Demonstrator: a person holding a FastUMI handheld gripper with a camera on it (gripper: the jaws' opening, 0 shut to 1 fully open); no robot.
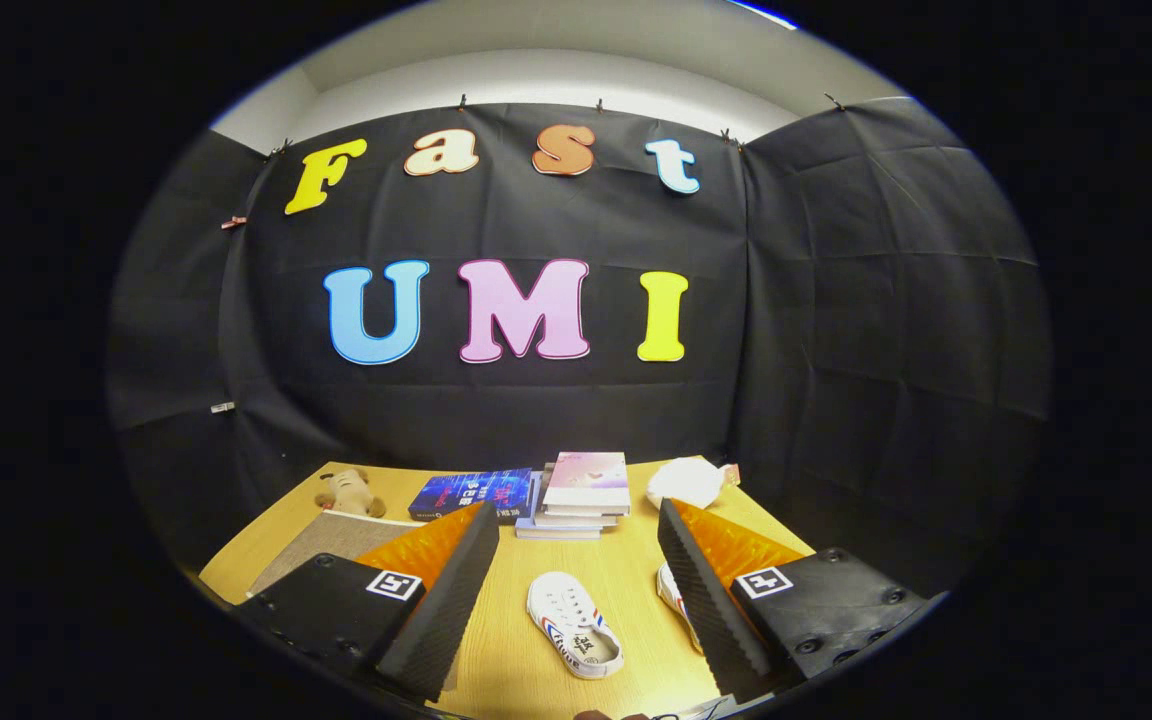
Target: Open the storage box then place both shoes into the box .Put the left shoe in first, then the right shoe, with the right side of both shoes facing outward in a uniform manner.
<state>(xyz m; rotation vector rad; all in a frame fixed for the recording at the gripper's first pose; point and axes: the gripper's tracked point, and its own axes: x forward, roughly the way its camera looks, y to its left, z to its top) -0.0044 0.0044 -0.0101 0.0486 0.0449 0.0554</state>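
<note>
A white sneaker with red and blue stripes lies on the wooden table between my fingers, toe pointing away. A second white shoe peeks out beside the right finger, mostly hidden by it. A grey storage box lid shows beyond the left finger, partly covered by it. My gripper hangs above the table, open, with nothing held.
A stack of books and a blue book lie at the back of the table. A small plush dog sits at the back left. A crumpled white bag lies at the back right.
</note>
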